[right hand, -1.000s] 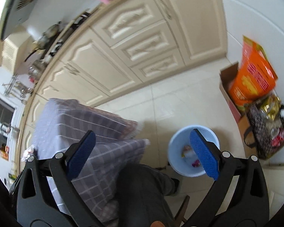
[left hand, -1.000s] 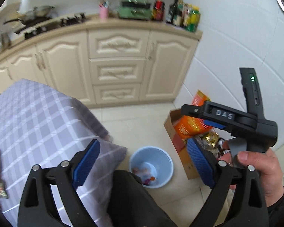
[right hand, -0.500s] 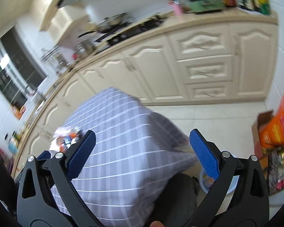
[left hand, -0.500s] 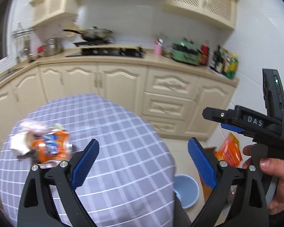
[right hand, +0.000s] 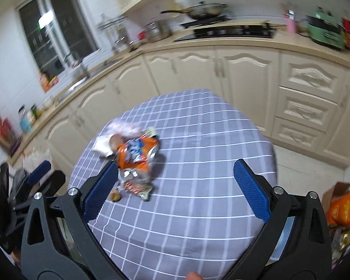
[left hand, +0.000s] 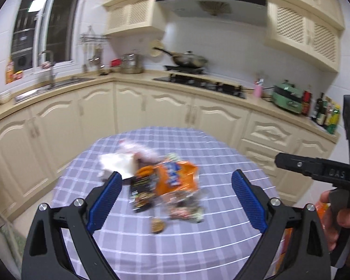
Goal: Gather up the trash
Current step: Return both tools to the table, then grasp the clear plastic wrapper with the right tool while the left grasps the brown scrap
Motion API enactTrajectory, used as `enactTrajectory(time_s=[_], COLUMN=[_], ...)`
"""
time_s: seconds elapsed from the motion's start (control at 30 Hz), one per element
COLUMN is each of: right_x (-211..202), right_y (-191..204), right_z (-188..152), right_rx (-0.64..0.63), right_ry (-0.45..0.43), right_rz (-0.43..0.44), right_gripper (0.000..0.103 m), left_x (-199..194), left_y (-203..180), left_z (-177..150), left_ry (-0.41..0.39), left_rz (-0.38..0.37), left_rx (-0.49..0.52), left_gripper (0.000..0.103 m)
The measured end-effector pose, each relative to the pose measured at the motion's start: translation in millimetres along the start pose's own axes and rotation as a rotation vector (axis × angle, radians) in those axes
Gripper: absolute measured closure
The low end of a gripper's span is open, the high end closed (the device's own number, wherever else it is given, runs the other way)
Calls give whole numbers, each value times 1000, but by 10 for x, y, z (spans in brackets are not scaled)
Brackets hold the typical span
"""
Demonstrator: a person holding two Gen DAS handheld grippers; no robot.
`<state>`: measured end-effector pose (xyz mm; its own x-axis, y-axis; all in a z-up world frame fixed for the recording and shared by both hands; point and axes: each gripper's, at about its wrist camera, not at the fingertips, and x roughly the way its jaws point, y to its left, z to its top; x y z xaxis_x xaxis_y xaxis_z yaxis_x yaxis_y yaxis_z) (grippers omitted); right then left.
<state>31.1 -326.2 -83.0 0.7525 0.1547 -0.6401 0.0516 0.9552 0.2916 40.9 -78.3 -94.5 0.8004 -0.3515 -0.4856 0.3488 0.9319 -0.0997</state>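
A heap of trash lies on the round table with a grey checked cloth (left hand: pixel 198 245) (right hand: pixel 210 210). On top is an orange snack bag (left hand: pixel 175 178) (right hand: pixel 135 151), with a dark wrapper (left hand: pixel 141 192), white tissue (left hand: pixel 117 163) (right hand: pixel 101 144) and a striped wrapper (left hand: pixel 184 212) (right hand: pixel 137 187) around it. A small brown round bit (left hand: pixel 157 225) (right hand: pixel 115 196) lies nearest me. My left gripper (left hand: pixel 176 200) hangs open above the heap, empty. My right gripper (right hand: pixel 177 191) is open and empty too, to the right of the heap.
Cream kitchen cabinets (left hand: pixel 151 107) (right hand: pixel 245 70) curve behind the table, with a sink, pots and a hob on the counter. An orange bag in a cardboard box (right hand: pixel 345 207) stands on the floor at the right. A hand (left hand: pixel 338 219) holds the right gripper's handle.
Both views have swung up from the blue bin on the floor to the table. The trash heap now lies between and ahead of the fingers. Both grippers stayed open.
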Motion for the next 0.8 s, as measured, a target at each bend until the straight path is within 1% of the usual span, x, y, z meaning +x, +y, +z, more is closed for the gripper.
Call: enactTrajectory(time_s=[0.13, 0.23, 0.3, 0.33, 0.4, 0.43, 0.6, 0.7, 0.73, 0.8], right_x=[303, 528, 635, 694, 842, 897, 1085, 1188, 1218, 1305], right_y=[156, 251, 312, 336, 361, 361, 370, 418, 434, 459], right_z=[-122, -191, -238, -253, -284, -296, -306, -320, -325, -334], right_rx=[-29, -44, -59, -65, -67, -64, -50, -52, -54, -52], right_ry=[69, 114, 135, 147, 176, 187, 219, 242, 248, 260], right_rz=[18, 29, 36, 39, 50, 52, 76, 109, 111, 112], right_gripper=[6, 6, 6, 6, 13, 13, 20, 24, 25, 33], left_x=[78, 178, 308, 389, 551, 608, 938, 1120, 1152, 1229], left_y=[277, 418, 497, 537, 549, 558, 488, 431, 405, 372], left_z=[-194, -341, -448, -495, -569, -599, -699, -729, -728, -735], left_ry=[55, 95, 139, 161, 202, 218, 297, 342, 350, 375], left_rz=[58, 80, 91, 89, 85, 85, 58, 48, 42, 17], left_rx=[-23, -37, -42, -42, -31, -25, 18, 35, 37, 44], left_gripper=[10, 10, 10, 10, 10, 10, 10, 11, 14, 31])
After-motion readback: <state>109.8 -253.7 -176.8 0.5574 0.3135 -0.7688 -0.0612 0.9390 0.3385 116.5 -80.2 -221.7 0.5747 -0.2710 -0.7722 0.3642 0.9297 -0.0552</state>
